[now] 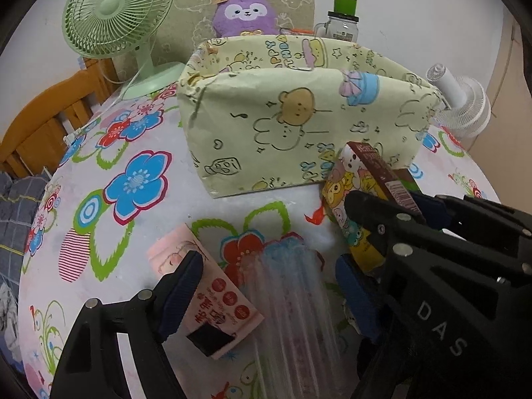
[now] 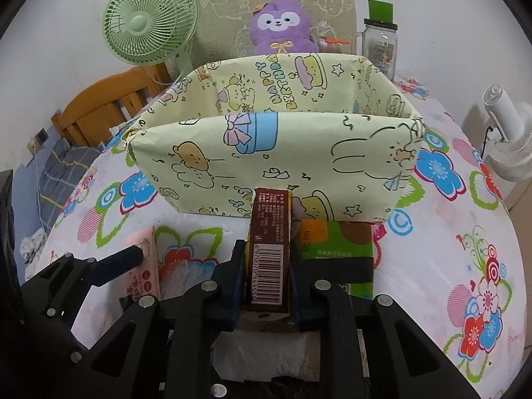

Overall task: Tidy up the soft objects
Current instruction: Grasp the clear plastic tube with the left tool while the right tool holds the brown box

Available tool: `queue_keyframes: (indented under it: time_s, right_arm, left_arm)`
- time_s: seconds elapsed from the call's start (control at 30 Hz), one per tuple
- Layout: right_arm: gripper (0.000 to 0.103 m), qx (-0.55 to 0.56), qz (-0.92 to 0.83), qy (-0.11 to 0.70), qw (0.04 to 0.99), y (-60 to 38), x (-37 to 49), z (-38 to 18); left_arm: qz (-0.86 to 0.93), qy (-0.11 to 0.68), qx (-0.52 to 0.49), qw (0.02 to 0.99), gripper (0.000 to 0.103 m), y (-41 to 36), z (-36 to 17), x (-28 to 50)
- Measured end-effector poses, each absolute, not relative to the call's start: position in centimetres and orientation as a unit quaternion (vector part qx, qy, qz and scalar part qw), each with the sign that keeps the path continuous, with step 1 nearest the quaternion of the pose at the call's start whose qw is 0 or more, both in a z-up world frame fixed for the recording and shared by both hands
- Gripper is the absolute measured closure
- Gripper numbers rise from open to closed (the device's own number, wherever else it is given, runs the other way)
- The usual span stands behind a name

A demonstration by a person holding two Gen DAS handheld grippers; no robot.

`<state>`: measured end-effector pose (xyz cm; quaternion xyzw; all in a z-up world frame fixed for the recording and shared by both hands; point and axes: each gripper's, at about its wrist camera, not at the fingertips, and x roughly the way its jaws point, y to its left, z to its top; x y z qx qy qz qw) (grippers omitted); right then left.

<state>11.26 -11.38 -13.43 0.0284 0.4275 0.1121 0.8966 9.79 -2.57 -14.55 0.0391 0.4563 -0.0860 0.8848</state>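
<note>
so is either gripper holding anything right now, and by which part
The right gripper clamps the brown tissue pack by its two broad faces at the barcode end. The left gripper is open, holding nothing.

Glossy printed paper over storage box, shiny plastic wrap on brown tissue pack, fuzzy purple plush, smooth floral tablecloth, varnished wooden chair, matt black plastic gripper fingers

Pretty even, soft indoor light in both views, no harsh shadows or glare. Heavy fisheye bending with dark corners, and the clear plastic pack looks smeared.
</note>
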Motion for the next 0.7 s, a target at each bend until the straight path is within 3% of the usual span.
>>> queue_keyframes:
  time_s: [0.4,0.5,0.7]
  right_arm:
    - [0.078,0.033,0.105,0.422,0.9,-12.5,9.8,-13.1]
    - [0.078,0.033,0.104,0.421,0.901,-12.7,9.4,-13.0]
    - [0.078,0.036,0.103,0.421,0.9,-12.8,9.2,-13.0]
  left_arm:
    - [-0.096,0.459,0.039,0.882,0.029,-3.7,-14.5,9.0]
    - [-0.107,0.469,0.027,0.876,0.038,-3.8,-14.6,9.0]
    - [-0.101,0.466,0.038,0.878,0.038,-4.3,-14.8,8.8]
